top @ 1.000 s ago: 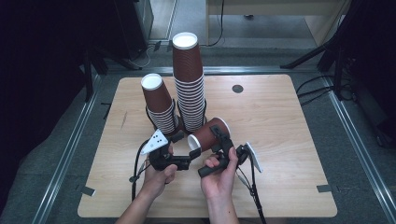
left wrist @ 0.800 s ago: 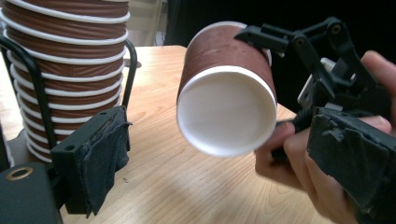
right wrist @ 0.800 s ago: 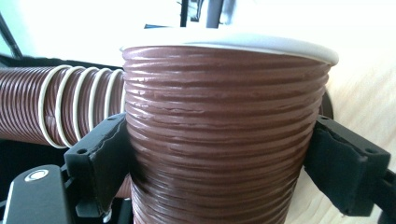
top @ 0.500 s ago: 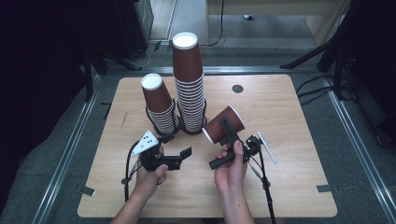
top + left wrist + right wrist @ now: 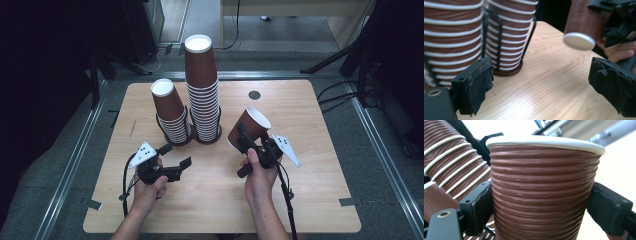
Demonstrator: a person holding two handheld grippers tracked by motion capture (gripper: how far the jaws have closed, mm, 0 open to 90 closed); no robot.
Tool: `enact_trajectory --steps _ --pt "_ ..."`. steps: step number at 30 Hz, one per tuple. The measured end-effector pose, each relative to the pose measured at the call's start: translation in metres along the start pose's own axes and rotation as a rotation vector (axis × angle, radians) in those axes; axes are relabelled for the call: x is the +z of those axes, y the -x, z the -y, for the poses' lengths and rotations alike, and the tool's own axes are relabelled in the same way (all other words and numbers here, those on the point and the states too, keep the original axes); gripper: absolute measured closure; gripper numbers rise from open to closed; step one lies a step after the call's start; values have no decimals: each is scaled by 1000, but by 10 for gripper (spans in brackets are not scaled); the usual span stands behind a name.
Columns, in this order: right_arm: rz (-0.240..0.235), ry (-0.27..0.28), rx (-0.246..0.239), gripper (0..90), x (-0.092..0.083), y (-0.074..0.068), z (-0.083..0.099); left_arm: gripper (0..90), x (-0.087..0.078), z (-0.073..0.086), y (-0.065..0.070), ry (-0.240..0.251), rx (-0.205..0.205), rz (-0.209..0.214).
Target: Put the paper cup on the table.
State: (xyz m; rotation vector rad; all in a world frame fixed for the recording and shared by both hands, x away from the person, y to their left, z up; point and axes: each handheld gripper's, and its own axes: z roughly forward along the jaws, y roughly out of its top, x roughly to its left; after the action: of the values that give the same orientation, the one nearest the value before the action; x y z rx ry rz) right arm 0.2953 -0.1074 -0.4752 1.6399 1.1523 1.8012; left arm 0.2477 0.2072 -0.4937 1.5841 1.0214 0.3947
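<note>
A single brown ribbed paper cup (image 5: 248, 128) hangs tilted above the table's right half, its white mouth facing up and to the right. My right gripper (image 5: 246, 138) is shut on the cup (image 5: 541, 190); its pads (image 5: 481, 205) press both sides of the wall. The left gripper (image 5: 176, 155) is open and empty, low over the table in front of the stacks. In the left gripper view, the held cup (image 5: 584, 25) floats at upper right, apart from the spread jaws. A short stack (image 5: 170, 114) and a tall stack (image 5: 202, 87) of upturned cups stand in black wire holders.
The wooden table (image 5: 310, 200) has a small dark round disc (image 5: 254, 94) behind the held cup. Both stacks (image 5: 506, 37) stand close ahead of the left gripper. Metal rails run along the floor on both sides, and dark stands lie beyond the table.
The two grippers have drawn apart from the table's middle. The right one carried the cup right and tilted it up; the left one moved left, open and empty.
</note>
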Motion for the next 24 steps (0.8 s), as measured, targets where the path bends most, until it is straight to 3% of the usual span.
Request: enact_trajectory --steps 2,3,5,12,14,15,19,24 --pt "-11 6 -16 132 0 0 0 58 -2 1 -3 -4 2 -7" --pt "-13 18 -98 132 0 2 -2 58 -6 4 -8 -7 -3 -26" --pt "5 20 -167 132 1 4 -3 58 -11 7 -14 -9 -5 -46" --pt "37 54 -347 131 5 12 -12 58 -30 19 -38 -20 -27 -128" --pt "40 59 -363 131 6 12 -13 58 -33 21 -41 -23 -31 -140" --pt "45 67 -409 131 7 14 -15 58 -38 23 -48 -27 -36 -163" --pt "59 62 -456 131 12 19 -17 58 -47 27 -58 -27 -51 -200" --pt "68 61 -469 131 17 29 -27 58 -55 35 -73 -46 -64 -261"
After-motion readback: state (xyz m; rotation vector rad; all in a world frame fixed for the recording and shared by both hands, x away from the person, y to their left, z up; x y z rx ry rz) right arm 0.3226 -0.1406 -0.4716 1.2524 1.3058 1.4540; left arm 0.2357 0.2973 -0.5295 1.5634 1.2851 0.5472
